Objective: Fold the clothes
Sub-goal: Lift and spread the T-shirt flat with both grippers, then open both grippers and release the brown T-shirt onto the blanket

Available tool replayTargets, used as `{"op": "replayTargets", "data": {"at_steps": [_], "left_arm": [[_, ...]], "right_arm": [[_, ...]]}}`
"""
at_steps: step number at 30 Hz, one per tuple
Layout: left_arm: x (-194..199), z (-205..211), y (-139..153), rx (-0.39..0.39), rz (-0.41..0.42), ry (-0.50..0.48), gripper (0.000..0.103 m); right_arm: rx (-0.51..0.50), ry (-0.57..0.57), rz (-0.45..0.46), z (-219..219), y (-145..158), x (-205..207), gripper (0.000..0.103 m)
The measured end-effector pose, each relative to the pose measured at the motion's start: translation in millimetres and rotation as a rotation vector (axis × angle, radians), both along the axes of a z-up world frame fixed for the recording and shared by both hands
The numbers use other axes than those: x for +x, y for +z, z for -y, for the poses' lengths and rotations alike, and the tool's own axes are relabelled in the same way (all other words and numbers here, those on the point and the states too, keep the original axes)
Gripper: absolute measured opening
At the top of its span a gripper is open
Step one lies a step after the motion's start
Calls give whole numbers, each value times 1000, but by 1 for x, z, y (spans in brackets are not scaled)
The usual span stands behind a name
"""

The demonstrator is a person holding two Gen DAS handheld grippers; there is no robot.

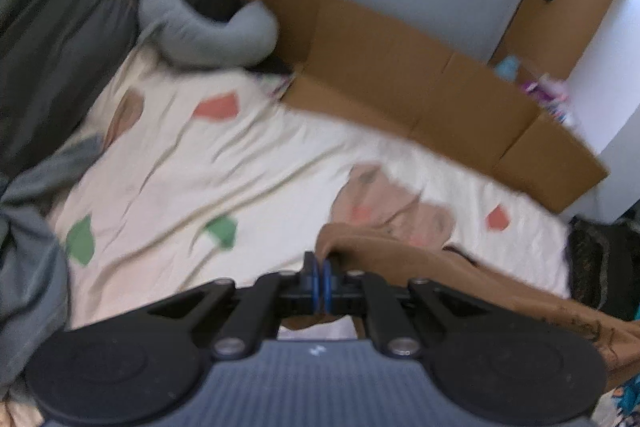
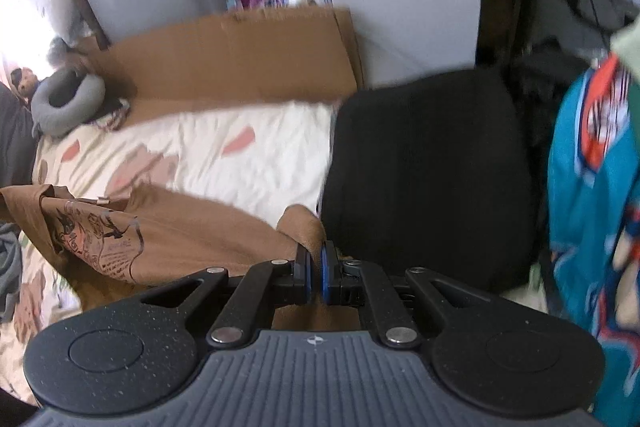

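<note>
Hand-held grippers (image 1: 321,263) (image 2: 315,253) both pinch brown shirt (image 2: 192,239) | pinched edges hidden, print blurred

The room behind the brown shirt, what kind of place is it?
Likely a bedroom: a cream patterned bedsheet, a grey U-shaped neck pillow, and a flattened brown cardboard box against the wall.

Brown shirt (image 2: 192,235) soft matt cloth; bedsheet (image 1: 240,163) wrinkled cotton; cardboard (image 1: 380,75) matt, smooth

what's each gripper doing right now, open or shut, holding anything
Left gripper: closed, pinching an edge of the brown shirt.
Right gripper: closed, pinching another edge of the same brown shirt.
</note>
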State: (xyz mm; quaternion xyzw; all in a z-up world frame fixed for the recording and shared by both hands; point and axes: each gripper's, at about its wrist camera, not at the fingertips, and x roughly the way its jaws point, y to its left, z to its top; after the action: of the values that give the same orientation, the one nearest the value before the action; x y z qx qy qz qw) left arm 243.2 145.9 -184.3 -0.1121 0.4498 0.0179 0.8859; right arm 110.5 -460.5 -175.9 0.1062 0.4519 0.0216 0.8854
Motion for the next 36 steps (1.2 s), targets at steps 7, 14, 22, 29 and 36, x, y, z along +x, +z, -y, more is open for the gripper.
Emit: {"op": "replayTargets", "data": {"at_steps": [7, 14, 22, 29, 36], "left_arm": [[-20, -22, -59, -3, -130, 59, 3], [-52, -36, -85, -7, -203, 70, 3], [-79, -50, -102, -27, -280, 126, 7], [-98, -55, -86, -15, -277, 128, 21], [-100, -76, -90, -117, -261, 249, 30]], "right_arm": [[43, -3, -119, -11, -51, -17, 3], [34, 23, -208, -18, -76, -35, 3], [72, 17, -250, -21, -86, -56, 10], [63, 13, -184, -16, -71, -63, 44], [70, -10, -133, -12, -63, -46, 44]]}}
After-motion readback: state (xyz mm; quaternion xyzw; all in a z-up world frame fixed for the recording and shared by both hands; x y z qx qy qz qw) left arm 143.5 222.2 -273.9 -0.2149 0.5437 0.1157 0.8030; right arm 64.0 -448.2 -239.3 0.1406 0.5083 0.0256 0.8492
